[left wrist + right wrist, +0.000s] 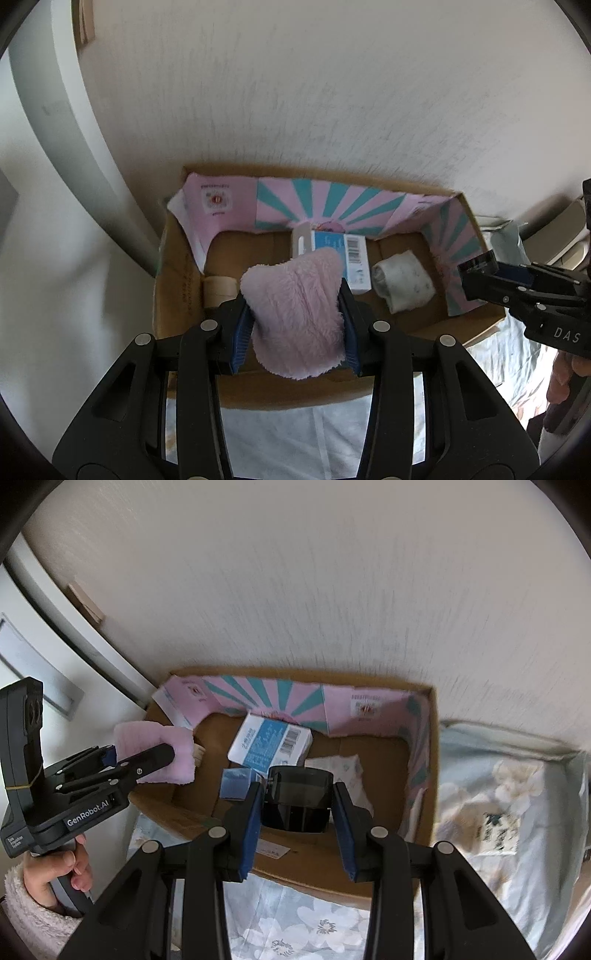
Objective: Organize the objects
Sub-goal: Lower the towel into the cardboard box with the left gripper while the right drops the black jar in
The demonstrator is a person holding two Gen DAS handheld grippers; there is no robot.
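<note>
An open cardboard box [177, 295] [434, 760] with a pink and teal liner stands against a white wall. My left gripper [295, 295] is shut on a fluffy pink cloth [299, 314] [155, 753] and hangs over the box's left part. My right gripper [297, 794] is shut on a black glossy case [299, 797], held over the box's near edge. In the left wrist view the right gripper [476, 273] shows at the box's right wall. Inside lie a white and blue carton [347, 254] [271, 744] and a rolled white cloth [402, 286] [343, 768].
A roll of beige tape [219, 290] lies at the box's left inner wall. The box rests on a pale floral bedcover [509, 805] [517, 354]. A white door frame [55, 110] stands to the left. A hand in a fluffy sleeve [40, 915] holds the left gripper.
</note>
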